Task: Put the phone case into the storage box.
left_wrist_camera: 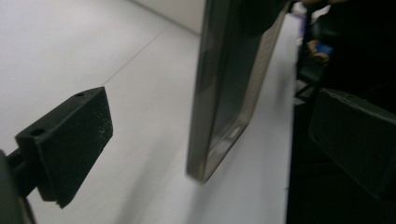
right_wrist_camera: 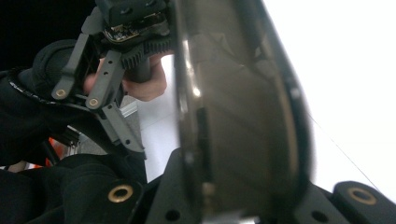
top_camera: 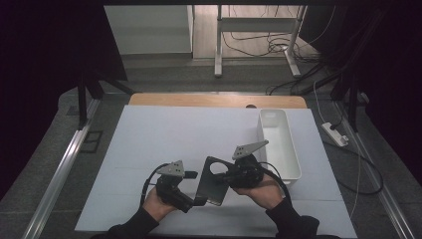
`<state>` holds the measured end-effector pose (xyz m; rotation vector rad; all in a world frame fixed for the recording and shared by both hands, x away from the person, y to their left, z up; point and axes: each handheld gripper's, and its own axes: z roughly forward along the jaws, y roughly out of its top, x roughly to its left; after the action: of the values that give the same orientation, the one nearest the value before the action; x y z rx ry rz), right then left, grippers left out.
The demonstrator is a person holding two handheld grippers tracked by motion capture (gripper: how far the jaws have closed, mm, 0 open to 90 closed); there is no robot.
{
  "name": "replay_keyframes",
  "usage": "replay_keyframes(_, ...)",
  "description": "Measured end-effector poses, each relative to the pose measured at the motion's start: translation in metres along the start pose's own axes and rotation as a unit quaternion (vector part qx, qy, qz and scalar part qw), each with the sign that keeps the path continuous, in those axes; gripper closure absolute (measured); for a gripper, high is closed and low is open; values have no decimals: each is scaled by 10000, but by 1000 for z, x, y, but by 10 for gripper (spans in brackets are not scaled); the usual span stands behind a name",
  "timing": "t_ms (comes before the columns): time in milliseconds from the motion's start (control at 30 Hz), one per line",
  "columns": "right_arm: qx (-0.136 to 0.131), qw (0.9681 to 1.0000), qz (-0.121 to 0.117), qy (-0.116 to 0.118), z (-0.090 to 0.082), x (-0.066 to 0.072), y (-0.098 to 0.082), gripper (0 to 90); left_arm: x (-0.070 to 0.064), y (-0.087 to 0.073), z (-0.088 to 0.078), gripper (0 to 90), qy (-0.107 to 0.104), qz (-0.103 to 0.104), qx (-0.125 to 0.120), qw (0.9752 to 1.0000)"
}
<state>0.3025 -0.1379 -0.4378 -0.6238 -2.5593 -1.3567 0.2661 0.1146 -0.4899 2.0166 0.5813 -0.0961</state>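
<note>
**Operator:** Jaws first. My right gripper [top_camera: 230, 174] is clamped on the phone case [top_camera: 213, 180]; in the right gripper view the case edge [right_wrist_camera: 243, 116] runs up out of the 2 jaws, pinched at its rim. My left gripper [top_camera: 195, 186] stands wide apart, nothing pinched; in the left gripper view the case [left_wrist_camera: 229, 88] hangs between the 2 pads [left_wrist_camera: 74, 140], clear of both.

**Spotter:** So where does the case sit against that left gripper?

**Operator:** Right in its mouth. In the high view the case is held tilted above the white mat [top_camera: 164, 129], its camera-hole end up toward the right gripper and its lower end down at the left gripper's jaws. The long axis runs from the right gripper's grip down and toward me. Seen from the left gripper, the case is edge-on, so its thin wall faces the gap.

**Spotter:** Which hand is nearer for the next grab?

**Operator:** Both are at it, but the left hand [top_camera: 158, 199] is the free one. I judge the move is to shut the left jaws across the lower edge. The white bin [top_camera: 293, 164] lies just right of the case, beyond the right gripper, well within reach of that hand.

**Spotter:** Risk?

**Operator:** Soft wall. If I close off-centre, it may twist in the right grip.
</note>
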Motion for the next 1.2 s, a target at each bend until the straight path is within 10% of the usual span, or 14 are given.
replay_keyframes(200,-31,9999,-68,151,1,3,1,849,-2,1,-3,236,23,47,-8,10000)
replay_keyframes(533,4,9995,-132,302,2,4,2,850,0,0,-3,602,-541,55,55,9985)
replay_keyframes(1200,-24,9967,-278,767,4,5,2,830,3,2,-1,837,-960,274,262,9947)
